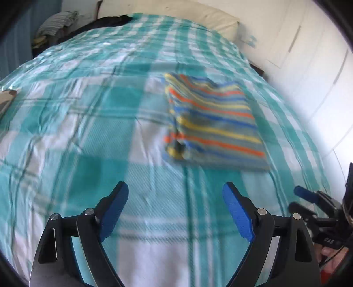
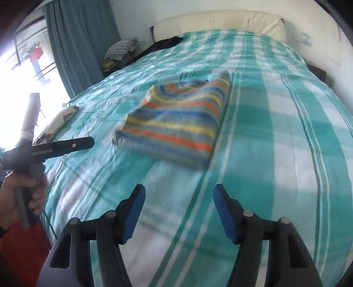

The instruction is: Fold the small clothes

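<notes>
Striped garment: it lies folded into a compact rectangle on the teal checked bedspread, right of centre in the left wrist view and centre, slightly upper, in the right wrist view. Edges look roughly squared, with layers stacked; the left side in the left wrist view shows a bunched, slightly untidy fold. I judge this item essentially finished, barring a tidy of that edge.

Remaining work: a heap of further clothing sits at the far corner of the bed, upper left in both views, beside a dark item near the headboard. Whether those belong to your task cannot be confirmed from here.

Your left gripper sits low in its own frame, jaws spread wide, nothing between them, only bedspread beneath. It is near the garment's closest edge but apart from it. In the right wrist view the same tool appears at the left edge, held in your hand, pointing toward the garment without touching it.

Your right gripper is likewise parted, somewhat less widely, and empty; its blue pads are clear of the fabric. Both tools angle downward toward the bed from the near side. Both frames are motion-blurred, so fine detail of the folds is unreliable.

Risk noted: none to the folded piece while both tools stand off it.
</notes>
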The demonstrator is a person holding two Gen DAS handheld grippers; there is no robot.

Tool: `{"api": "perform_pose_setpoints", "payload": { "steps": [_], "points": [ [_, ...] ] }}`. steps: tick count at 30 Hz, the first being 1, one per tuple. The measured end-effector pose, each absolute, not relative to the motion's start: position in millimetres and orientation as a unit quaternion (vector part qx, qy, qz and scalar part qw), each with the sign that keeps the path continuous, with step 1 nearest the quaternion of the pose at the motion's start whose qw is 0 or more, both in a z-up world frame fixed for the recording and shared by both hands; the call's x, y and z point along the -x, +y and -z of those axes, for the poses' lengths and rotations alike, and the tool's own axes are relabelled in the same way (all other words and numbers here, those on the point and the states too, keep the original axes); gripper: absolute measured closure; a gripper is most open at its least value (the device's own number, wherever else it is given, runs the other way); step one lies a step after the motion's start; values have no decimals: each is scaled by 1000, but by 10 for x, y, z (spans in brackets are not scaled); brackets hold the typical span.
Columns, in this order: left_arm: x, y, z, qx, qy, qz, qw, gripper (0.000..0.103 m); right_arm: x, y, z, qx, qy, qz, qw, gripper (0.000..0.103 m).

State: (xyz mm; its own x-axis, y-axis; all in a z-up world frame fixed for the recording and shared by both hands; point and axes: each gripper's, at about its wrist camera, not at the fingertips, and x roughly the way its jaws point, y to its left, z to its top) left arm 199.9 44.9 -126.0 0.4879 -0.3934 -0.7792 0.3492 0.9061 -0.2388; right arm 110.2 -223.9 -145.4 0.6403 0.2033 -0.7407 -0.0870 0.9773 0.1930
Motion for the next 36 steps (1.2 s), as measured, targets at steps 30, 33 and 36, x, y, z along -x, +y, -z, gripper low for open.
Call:
{"api": "perform_pose_setpoints", "payload": {
  "steps": [30,33,36],
  "points": [
    [-1449,100,1862,-43,415,163,894,0,-160,-2115,1957,-4,411,24,911,0],
    [-1446,101,1861,-41,415,164,894,0,-167,-2106,1957,-3,412,25,911,0],
    [-1441,103,1860,-40,410,162,897,0,-164,-2097,1958,-2,410,26,912,0]
  ]
}}
